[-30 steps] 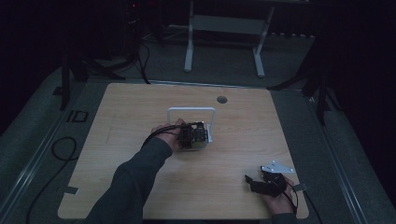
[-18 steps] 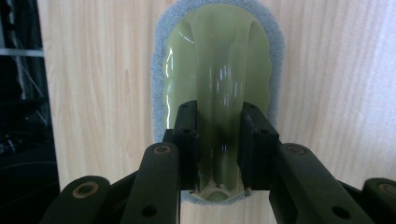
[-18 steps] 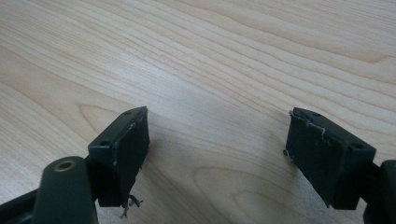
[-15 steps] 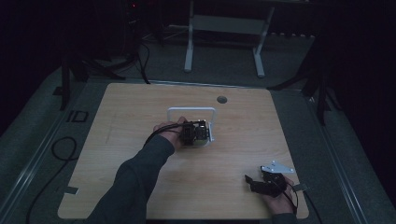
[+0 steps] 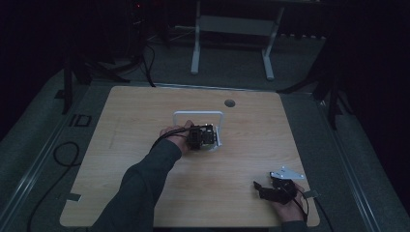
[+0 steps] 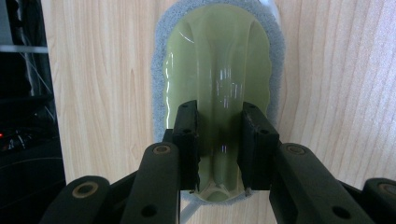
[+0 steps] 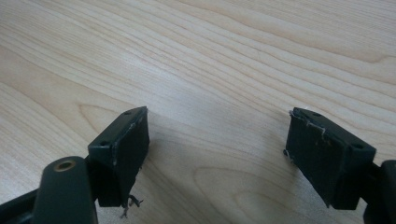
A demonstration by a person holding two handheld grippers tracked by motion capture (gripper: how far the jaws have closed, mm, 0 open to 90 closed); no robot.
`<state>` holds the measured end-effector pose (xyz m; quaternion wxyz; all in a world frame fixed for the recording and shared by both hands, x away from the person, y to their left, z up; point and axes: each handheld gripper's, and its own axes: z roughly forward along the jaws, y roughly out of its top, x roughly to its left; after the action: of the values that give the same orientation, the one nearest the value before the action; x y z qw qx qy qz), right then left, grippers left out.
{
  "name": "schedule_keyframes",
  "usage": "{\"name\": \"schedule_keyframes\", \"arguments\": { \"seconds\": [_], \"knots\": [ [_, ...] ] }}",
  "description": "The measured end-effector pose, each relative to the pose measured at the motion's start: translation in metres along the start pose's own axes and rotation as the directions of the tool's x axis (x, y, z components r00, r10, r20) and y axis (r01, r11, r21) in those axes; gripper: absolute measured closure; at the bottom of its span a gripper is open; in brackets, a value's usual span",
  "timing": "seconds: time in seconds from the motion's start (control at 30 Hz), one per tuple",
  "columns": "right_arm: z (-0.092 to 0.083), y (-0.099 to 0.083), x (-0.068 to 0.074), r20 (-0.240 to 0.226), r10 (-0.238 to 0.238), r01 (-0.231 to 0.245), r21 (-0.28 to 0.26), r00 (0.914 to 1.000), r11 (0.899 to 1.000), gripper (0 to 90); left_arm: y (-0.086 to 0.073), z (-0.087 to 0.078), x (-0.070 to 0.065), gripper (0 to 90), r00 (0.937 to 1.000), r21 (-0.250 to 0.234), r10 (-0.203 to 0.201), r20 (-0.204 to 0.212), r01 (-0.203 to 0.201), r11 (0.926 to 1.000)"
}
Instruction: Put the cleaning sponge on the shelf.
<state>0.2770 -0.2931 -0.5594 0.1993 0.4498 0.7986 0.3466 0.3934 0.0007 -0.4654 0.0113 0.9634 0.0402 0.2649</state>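
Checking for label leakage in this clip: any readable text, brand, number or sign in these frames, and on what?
None readable.
Green scrubber handle held in the left gripper: glare only, no lettering.
Right gripper pads and wooden table: no markings.
Mark on the floor left of the table in the high view: looks like a sign, too small and dim to read.

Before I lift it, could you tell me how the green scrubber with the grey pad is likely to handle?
The scrubber's glossy green handle looks like rigid plastic, so it should probably lift stiffly, though its smooth ridge may slip between the left gripper jaws closed on it. The grey pad looks soft and fuzzy, so it would likely drag on the wooden table rather than slide.
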Motion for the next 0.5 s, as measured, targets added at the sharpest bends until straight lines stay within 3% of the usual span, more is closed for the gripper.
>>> {"name": "schedule_keyframes", "arguments": {
  "seconds": [0.2,0.5],
  "knots": [
    [0.0000,0.0000,0.0000,0.000,0.000,0.000,0.000,1.0000,1.000,21.1,0.0009,0.0017,0.0011,71.2,1.0000,-0.002,-0.004,-0.002,0.004,1.0000],
    [0.0000,0.0000,0.0000,-0.001,-0.001,0.001,0.000,1.0000,1.000,21.1,0.0017,0.0059,-0.0001,70.8,0.9993,0.003,0.000,-0.037,0.000,1.0000]
  ]
}}
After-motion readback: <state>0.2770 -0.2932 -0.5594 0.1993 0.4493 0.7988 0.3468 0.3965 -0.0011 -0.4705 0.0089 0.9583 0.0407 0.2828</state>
